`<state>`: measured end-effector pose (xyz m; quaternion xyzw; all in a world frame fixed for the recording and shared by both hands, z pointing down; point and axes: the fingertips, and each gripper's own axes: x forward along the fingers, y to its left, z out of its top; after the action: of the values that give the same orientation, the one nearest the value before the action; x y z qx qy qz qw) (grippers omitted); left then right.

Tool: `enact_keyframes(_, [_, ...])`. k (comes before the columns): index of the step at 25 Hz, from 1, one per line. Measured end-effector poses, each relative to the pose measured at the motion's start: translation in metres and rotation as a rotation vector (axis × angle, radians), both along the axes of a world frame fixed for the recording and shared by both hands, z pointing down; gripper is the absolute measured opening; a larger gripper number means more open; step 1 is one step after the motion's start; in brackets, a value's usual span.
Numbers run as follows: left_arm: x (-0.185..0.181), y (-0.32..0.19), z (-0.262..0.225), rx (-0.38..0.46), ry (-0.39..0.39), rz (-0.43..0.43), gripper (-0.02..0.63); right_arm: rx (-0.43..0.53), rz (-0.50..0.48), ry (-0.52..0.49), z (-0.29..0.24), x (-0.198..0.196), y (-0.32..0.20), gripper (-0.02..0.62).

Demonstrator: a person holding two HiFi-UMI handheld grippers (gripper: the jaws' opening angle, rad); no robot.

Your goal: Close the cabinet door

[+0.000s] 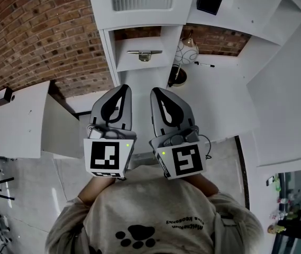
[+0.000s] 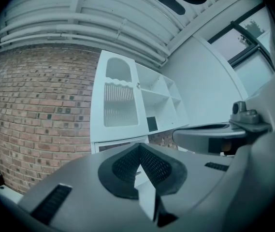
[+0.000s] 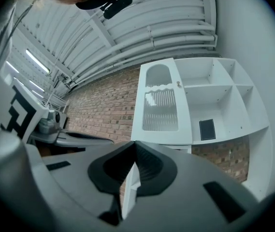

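With left claw (image 1: pixel 121 89) and right claw (image 1: pixel 158 91) both closed and empty, the cabinet door (image 3: pixel 160 105) is best pushed near its free edge.

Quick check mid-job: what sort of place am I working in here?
Probably a mock home corner set up inside a bigger hall: a white cabinet door with ribbed glazing beside open shelves, a brick wall behind, and a beamed, industrial-looking ceiling overhead.

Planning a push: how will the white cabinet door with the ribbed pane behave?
The cabinet door probably moves as one rigid framed panel. Its ribbed pane looks like glass, so likely fragile under a hard knock.
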<state>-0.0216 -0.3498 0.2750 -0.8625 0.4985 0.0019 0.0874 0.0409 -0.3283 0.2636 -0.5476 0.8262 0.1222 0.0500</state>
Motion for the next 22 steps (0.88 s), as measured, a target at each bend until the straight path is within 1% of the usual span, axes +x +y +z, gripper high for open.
enact_keyframes(13, [0.0013, 0.0037, 0.0017, 0.004, 0.0, 0.007, 0.009, 0.008, -0.008, -0.03, -0.0041, -0.0012, 0.0034, 0.017])
enact_keyframes(17, [0.0029, 0.0042, 0.0024, -0.014, 0.021, 0.007, 0.009, 0.012, -0.008, -0.031, -0.0055, 0.0004, 0.0044, 0.017])
enact_keyframes(22, [0.004, 0.0045, 0.0004, 0.01, 0.006, 0.004, 0.009, 0.02, -0.01, -0.033, -0.0071, 0.0025, 0.0059, 0.017])
